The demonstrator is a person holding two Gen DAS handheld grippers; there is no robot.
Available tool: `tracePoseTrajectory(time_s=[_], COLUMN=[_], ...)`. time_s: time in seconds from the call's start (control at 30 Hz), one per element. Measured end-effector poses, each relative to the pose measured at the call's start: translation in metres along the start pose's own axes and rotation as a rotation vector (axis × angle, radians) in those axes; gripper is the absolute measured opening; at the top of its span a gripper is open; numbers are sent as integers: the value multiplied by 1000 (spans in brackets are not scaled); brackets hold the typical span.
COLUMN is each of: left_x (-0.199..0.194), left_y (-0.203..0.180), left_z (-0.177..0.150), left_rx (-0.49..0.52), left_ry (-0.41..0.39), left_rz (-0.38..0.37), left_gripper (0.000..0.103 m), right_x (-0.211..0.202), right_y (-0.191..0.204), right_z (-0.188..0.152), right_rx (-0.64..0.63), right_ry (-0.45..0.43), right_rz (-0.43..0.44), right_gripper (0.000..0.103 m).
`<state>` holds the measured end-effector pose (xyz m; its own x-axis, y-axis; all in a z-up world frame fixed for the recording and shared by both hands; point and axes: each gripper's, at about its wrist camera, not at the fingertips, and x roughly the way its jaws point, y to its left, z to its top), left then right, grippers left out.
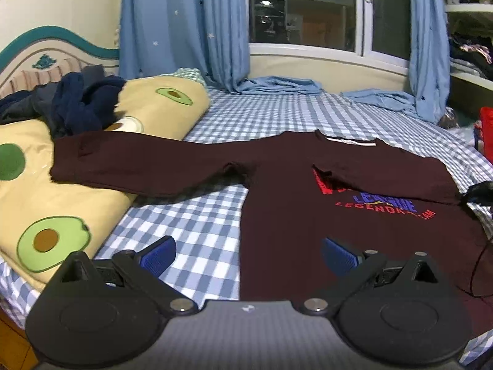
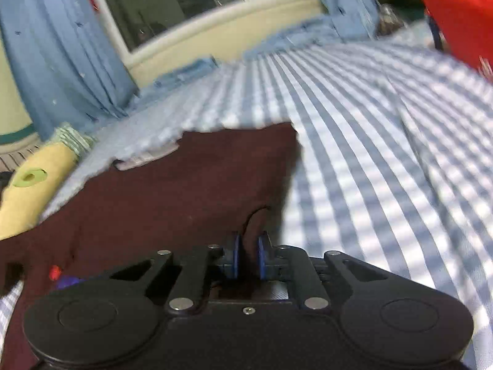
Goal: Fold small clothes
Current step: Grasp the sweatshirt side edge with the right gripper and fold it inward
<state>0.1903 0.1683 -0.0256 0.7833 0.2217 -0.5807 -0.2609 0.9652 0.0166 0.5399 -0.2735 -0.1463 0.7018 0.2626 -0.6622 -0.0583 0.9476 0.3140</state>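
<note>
A maroon long-sleeved shirt (image 1: 292, 215) with a red and blue print lies face up on the checked bed sheet (image 1: 200, 209). Its left sleeve (image 1: 123, 163) stretches out over the avocado quilt (image 1: 46, 200). The other sleeve (image 1: 385, 178) is folded across the chest and covers part of the print. My left gripper (image 1: 246, 256) hovers open above the shirt's lower left edge, with nothing between its blue pads (image 1: 157, 254). In the right wrist view my right gripper (image 2: 248, 259) is shut on a ridge of the maroon shirt (image 2: 185, 191) near its right edge.
A pile of dark blue clothes (image 1: 77, 104) sits on the quilt at the back left. Blue curtains (image 1: 185, 30) hang to the bed under the window. A red object (image 1: 486, 135) stands at the bed's right side. A thin red cable (image 1: 474, 271) crosses the shirt's right hem.
</note>
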Motion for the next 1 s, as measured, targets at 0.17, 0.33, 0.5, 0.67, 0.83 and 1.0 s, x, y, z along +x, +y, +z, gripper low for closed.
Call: tracePoseTrajectory(time_s=[0.17, 0.33, 0.5, 0.67, 0.83, 1.0], left_x=[8, 22, 33, 48, 53, 42], left_y=[-15, -26, -34, -38, -47, -58], left_z=[4, 14, 24, 28, 33, 36], left_rx=[45, 39, 51, 64, 65, 86], left_ry=[1, -3, -16, 12, -1, -44], left_rz=[-13, -26, 9, 62, 41, 4], left_gripper=[103, 103, 103, 103, 103, 103], right_x=[-3, 9, 85, 126, 139, 125], right_y=[-15, -34, -48, -55, -69, -87], right_z=[12, 69, 107, 123, 124, 115], right_rx=[49, 45, 114, 154, 148, 265], right_ry=[21, -66, 32, 19, -2, -1], right_rz=[39, 31, 11, 47, 52, 132], right_gripper=[41, 53, 46, 10, 6, 51])
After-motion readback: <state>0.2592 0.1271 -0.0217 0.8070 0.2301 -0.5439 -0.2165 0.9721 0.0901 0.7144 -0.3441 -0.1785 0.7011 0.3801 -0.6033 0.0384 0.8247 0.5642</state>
